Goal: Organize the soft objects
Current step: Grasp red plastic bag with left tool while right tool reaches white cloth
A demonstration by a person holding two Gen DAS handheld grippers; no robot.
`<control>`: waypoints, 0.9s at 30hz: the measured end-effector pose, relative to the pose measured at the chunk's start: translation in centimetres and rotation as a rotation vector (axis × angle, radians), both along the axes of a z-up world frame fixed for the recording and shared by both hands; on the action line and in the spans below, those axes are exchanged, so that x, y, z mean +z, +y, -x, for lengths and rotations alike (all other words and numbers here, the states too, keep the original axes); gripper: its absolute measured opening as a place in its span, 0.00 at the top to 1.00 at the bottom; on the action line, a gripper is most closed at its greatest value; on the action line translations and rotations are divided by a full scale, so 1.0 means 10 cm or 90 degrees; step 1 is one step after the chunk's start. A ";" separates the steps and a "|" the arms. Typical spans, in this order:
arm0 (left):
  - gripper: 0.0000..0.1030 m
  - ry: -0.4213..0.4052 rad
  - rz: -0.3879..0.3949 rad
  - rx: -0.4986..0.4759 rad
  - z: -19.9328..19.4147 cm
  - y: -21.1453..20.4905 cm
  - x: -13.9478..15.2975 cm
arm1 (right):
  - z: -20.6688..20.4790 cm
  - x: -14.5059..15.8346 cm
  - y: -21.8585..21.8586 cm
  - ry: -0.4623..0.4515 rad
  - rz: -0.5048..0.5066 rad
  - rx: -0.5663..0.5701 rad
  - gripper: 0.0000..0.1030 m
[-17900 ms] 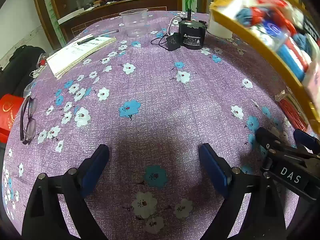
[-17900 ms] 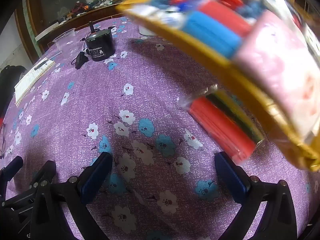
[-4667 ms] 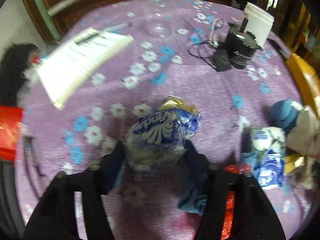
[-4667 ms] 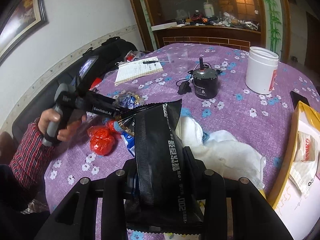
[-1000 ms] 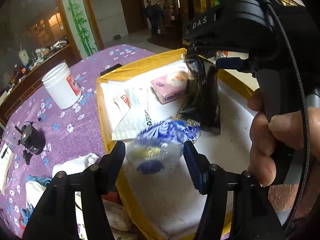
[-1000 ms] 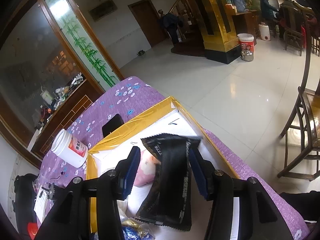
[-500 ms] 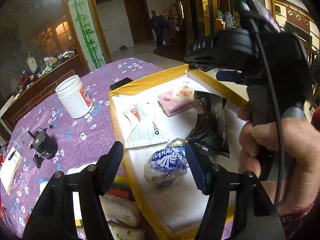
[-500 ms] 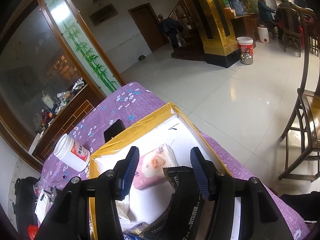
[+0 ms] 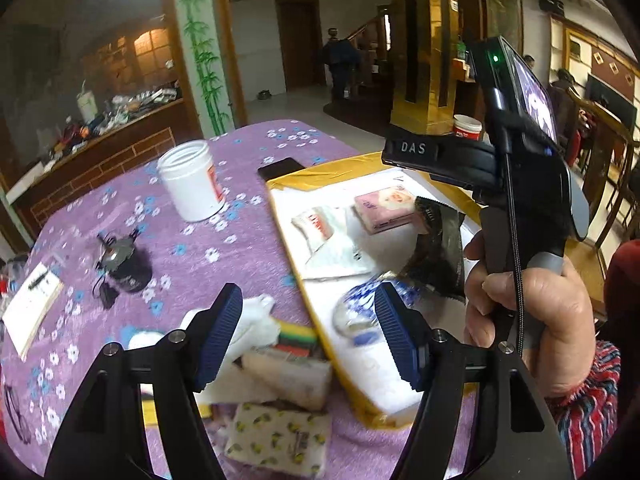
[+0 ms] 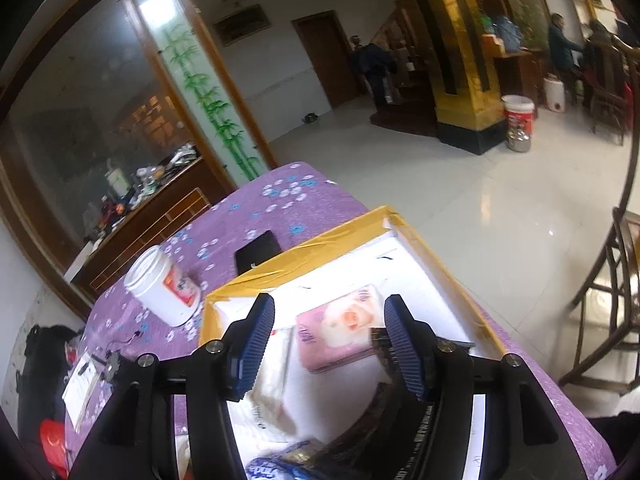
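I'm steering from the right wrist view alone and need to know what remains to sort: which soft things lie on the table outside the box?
Observer: A white pack with yellow print lies on the tablecloth beside the box.
Operator: Anything else near it?
Observer: Yes, a striped yellow, green and red pack lies close by the box's outer wall.
Operator: Is the left hand-held gripper free to fetch one?
Observer: It looks free. The left hand-held gripper is open, its jaws have just been opening, and nothing is between them. The blue and white bag lies in the box.
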State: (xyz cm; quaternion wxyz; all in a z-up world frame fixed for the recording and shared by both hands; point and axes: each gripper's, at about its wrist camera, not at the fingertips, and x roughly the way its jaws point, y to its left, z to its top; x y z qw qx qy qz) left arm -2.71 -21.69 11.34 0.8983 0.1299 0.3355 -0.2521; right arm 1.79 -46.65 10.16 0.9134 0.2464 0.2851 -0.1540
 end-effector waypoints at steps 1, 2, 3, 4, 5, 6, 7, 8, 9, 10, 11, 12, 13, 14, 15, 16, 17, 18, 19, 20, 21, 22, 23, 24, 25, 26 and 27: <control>0.34 0.002 0.001 0.006 0.00 0.06 0.00 | 0.00 0.01 0.03 -0.003 0.003 0.009 0.41; 0.34 0.003 0.002 0.012 0.00 0.12 -0.01 | -0.01 0.01 0.07 -0.004 0.008 0.019 0.41; 0.34 0.004 0.002 0.023 0.00 0.21 -0.01 | -0.03 0.01 0.12 -0.004 0.015 0.033 0.41; 0.34 0.005 0.002 0.038 0.01 0.32 -0.02 | -0.05 0.01 0.18 -0.006 0.021 0.047 0.41; 0.34 0.007 0.004 0.051 0.01 0.42 -0.03 | -0.06 0.01 0.23 -0.008 0.026 0.059 0.41; 0.34 0.006 0.004 0.063 0.02 0.52 -0.05 | -0.08 0.01 0.29 -0.008 0.033 0.075 0.41; 0.34 0.007 0.000 0.082 0.02 0.65 -0.07 | -0.10 0.01 0.36 -0.008 0.040 0.096 0.41; 0.34 0.010 -0.003 0.101 0.03 0.79 -0.10 | -0.12 0.02 0.44 -0.010 0.047 0.118 0.41; 0.34 0.017 -0.003 0.119 0.03 0.93 -0.13 | -0.12 0.02 0.50 -0.014 0.052 0.131 0.41; 0.34 0.028 0.000 0.139 0.04 1.12 -0.17 | -0.13 0.02 0.56 -0.017 0.057 0.145 0.40; 0.34 0.037 0.003 0.156 0.06 1.27 -0.20 | -0.14 0.02 0.62 -0.017 0.061 0.163 0.40; 0.34 0.046 0.007 0.182 0.08 1.48 -0.24 | -0.15 0.01 0.70 -0.017 0.064 0.187 0.40; 0.34 0.051 0.011 0.204 0.10 1.65 -0.26 | -0.16 0.01 0.77 -0.019 0.064 0.208 0.40; 0.34 0.056 0.011 0.229 0.12 1.81 -0.30 | -0.16 0.01 0.83 -0.023 0.062 0.228 0.40; 0.34 0.064 0.011 0.263 0.15 2.02 -0.35 | -0.16 0.01 0.88 -0.026 0.058 0.245 0.40; 0.34 0.071 0.014 0.281 0.17 2.15 -0.38 | -0.16 0.01 0.93 -0.028 0.055 0.262 0.39; 0.34 0.083 0.021 0.299 0.18 2.29 -0.44 | -0.15 0.01 0.96 -0.030 0.055 0.272 0.39; 0.34 0.095 0.027 0.313 0.17 2.40 -0.48 | -0.15 0.00 0.99 -0.032 0.058 0.278 0.38; 0.34 0.109 0.032 0.325 0.15 2.49 -0.53 | -0.15 0.00 1.01 -0.032 0.060 0.281 0.38; 0.34 0.119 0.037 0.326 0.14 2.55 -0.57 | -0.15 0.00 1.02 -0.032 0.061 0.282 0.38; 0.34 0.130 0.040 0.323 0.12 2.59 -0.62 | -0.15 -0.01 1.02 -0.032 0.059 0.283 0.38; 0.34 0.142 0.042 0.318 0.09 2.58 -0.66 | -0.15 -0.01 1.01 -0.033 0.054 0.285 0.38; 0.34 0.151 0.044 0.313 0.06 2.56 -0.70 | -0.15 -0.02 1.01 -0.032 0.050 0.287 0.38; 0.34 0.158 0.042 0.309 0.03 2.53 -0.74 | -0.15 -0.02 1.01 -0.031 0.048 0.287 0.38; 0.34 0.165 0.027 0.308 -0.01 2.48 -0.79 | -0.16 -0.02 1.01 -0.031 0.047 0.287 0.38; 0.34 0.167 0.012 0.307 -0.05 2.44 -0.84 | -0.16 -0.02 1.01 -0.031 0.048 0.288 0.38; 0.34 0.169 -0.001 0.306 -0.09 2.40 -0.87 | -0.15 -0.03 1.00 -0.032 0.048 0.289 0.38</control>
